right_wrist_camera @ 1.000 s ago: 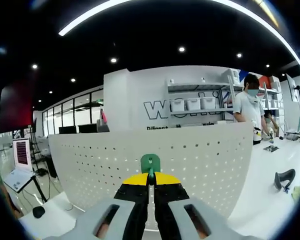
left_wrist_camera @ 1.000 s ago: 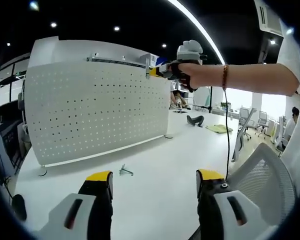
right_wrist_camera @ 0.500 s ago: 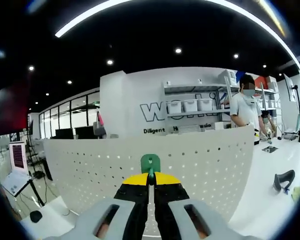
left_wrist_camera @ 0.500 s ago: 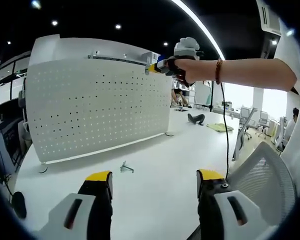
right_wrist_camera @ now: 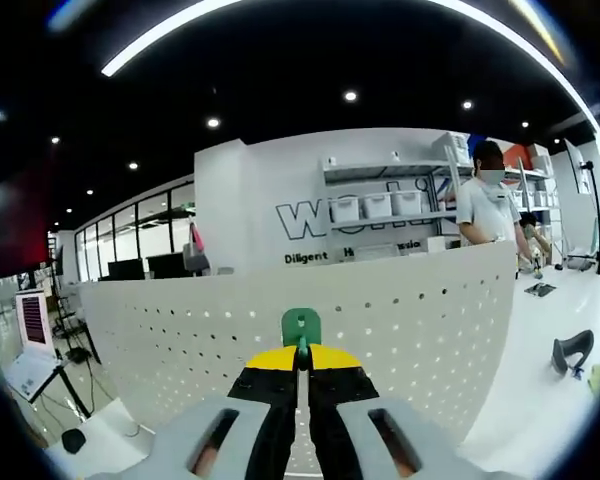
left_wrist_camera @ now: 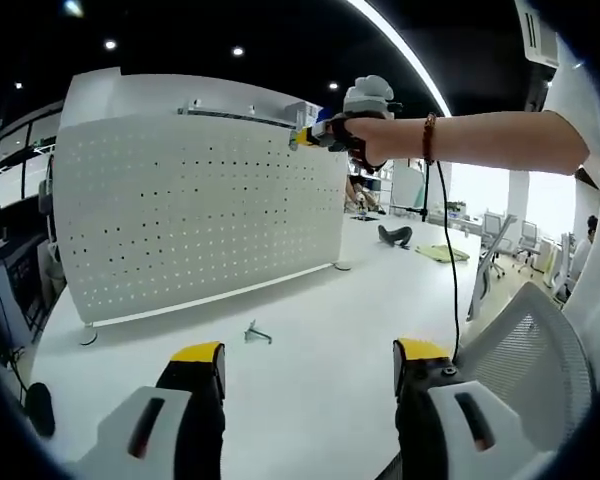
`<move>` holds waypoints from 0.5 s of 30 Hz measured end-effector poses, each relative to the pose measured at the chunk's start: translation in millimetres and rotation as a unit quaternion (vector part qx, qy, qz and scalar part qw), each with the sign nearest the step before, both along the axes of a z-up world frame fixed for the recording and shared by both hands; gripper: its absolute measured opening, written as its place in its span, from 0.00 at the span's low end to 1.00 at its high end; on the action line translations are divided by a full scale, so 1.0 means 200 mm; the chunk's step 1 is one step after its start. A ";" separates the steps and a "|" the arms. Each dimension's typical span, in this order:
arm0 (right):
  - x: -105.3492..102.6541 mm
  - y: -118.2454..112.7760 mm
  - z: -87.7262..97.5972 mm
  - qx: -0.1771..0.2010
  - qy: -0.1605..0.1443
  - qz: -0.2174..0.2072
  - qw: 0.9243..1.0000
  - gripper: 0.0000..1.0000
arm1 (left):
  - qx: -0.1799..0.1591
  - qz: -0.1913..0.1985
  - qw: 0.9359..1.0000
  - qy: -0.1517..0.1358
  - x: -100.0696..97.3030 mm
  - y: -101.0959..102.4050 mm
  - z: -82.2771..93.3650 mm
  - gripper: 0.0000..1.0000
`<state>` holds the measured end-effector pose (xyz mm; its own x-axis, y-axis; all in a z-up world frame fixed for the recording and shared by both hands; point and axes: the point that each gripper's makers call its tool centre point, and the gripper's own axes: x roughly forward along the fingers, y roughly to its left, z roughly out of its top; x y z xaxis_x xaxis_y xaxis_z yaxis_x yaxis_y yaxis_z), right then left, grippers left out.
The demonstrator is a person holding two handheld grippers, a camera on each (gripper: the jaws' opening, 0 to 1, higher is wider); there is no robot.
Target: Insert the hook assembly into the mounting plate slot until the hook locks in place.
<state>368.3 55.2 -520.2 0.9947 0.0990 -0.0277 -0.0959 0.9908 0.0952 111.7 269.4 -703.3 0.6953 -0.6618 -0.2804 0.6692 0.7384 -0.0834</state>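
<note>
A white perforated mounting plate stands upright on the white table. My right gripper is held at the plate's top right corner by a person's hand. Seen from the right gripper view, that gripper is shut on a green hook assembly, which sits just in front of the plate near its top edge. My left gripper hovers open over the table, well in front of the plate. A small metal hook lies on the table between the left gripper and the plate.
A mesh chair back stands at the right of the left gripper. A black object lies on the table to the right of the plate. Behind the plate a person stands by shelves with white bins.
The right gripper with the green hook has risen slightly and moved left along the plate's top edge. The left gripper has stayed in place.
</note>
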 end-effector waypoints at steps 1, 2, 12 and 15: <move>0.00 0.00 0.00 -0.001 -0.001 -0.001 1.000 0.01 | 0.000 0.000 1.000 0.000 0.00 0.00 0.00 0.70; 0.01 0.00 0.00 -0.001 -0.002 -0.001 1.000 0.01 | 0.001 0.000 1.000 -0.001 0.00 0.00 0.00 0.70; 0.06 -0.02 0.01 0.002 -0.002 -0.006 1.000 0.01 | 0.005 0.004 1.000 0.003 0.01 0.03 -0.01 0.70; 0.07 -0.02 0.00 0.001 0.000 -0.006 1.000 0.01 | 0.006 0.005 1.000 0.003 0.02 0.03 -0.01 0.70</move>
<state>382.7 51.0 -520.0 0.9959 0.0869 -0.0268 -0.0840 0.9918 0.0968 114.7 276.4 -704.7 0.7006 -0.6506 -0.2931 0.6606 0.7467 -0.0784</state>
